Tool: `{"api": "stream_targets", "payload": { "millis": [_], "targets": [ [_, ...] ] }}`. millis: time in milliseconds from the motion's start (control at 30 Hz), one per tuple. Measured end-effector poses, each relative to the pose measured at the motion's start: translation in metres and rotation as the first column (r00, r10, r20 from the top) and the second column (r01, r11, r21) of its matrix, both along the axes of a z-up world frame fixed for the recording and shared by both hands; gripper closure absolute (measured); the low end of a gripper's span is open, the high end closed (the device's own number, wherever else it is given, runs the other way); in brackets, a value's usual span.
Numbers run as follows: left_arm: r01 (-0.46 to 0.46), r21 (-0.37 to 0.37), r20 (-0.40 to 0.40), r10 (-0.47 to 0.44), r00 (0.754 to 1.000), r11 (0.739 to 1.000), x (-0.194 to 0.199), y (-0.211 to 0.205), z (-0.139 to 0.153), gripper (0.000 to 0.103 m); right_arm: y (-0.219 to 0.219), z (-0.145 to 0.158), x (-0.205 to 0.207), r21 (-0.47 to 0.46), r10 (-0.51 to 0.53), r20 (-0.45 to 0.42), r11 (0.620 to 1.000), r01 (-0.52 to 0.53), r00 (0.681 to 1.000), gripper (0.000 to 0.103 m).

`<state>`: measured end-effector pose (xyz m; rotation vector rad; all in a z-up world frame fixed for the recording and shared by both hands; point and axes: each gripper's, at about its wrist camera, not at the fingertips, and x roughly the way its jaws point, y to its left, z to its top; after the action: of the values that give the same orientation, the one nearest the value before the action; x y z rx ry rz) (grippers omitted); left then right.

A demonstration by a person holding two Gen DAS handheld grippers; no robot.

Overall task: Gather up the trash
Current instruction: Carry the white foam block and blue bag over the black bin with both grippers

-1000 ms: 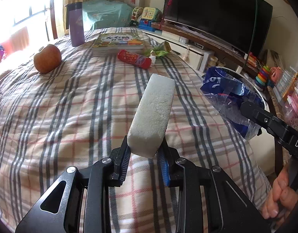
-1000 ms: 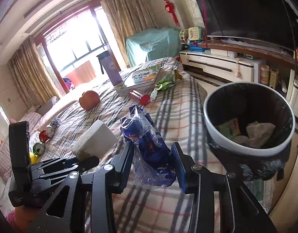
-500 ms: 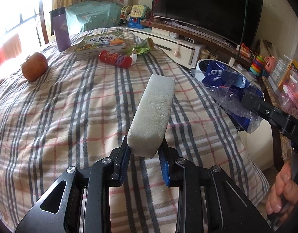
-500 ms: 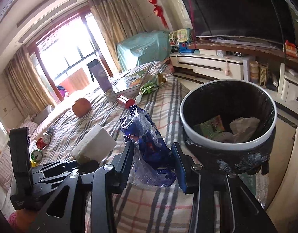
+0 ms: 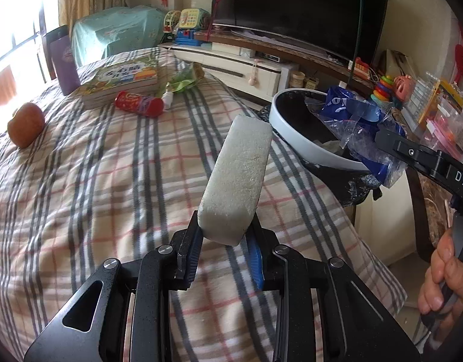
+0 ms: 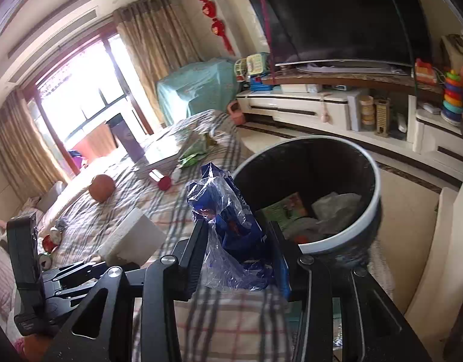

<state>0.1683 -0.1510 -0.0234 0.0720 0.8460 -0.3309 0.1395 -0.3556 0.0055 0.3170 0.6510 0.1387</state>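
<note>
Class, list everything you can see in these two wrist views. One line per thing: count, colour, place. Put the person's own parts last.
foam block: 1, white, held in the left claw above the bed
plastic bag: 1, blue and clear, held in the right claw beside the bin
trash bin: 1, white rim, black liner, beside the bed, some trash inside
bed cover: 1, plaid
apple: 1, red-brown, on the bed
book: 1, green cover, on the bed
tube: 1, red, in front of the book
green wrapper: 1, beside the book
cup: 1, purple, behind the book
television: 1, black, on the stand
left claw: 1, black, shut
right claw: 1, black, shut
hand: 1, on the right handle
</note>
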Motion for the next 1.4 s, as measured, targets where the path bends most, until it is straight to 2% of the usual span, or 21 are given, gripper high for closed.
{"api": "stream_targets", "payload": {
  "millis": [633,1400],
  "targets": [
    [0.096,0.008,0.019,-0.096,0.995,0.995,0.021,-0.045,0.011,0.077,-0.025,-0.001,0.005,-0.009,-0.049,-0.010,0.999,0.049,0.999,0.062],
    [0.156,0.035,0.025,-0.157,0.987,0.987,0.043,-0.087,0.017,0.077,-0.048,0.001,0.023,-0.065,-0.084,-0.024,0.995,0.082,0.996,0.062]
  ]
}}
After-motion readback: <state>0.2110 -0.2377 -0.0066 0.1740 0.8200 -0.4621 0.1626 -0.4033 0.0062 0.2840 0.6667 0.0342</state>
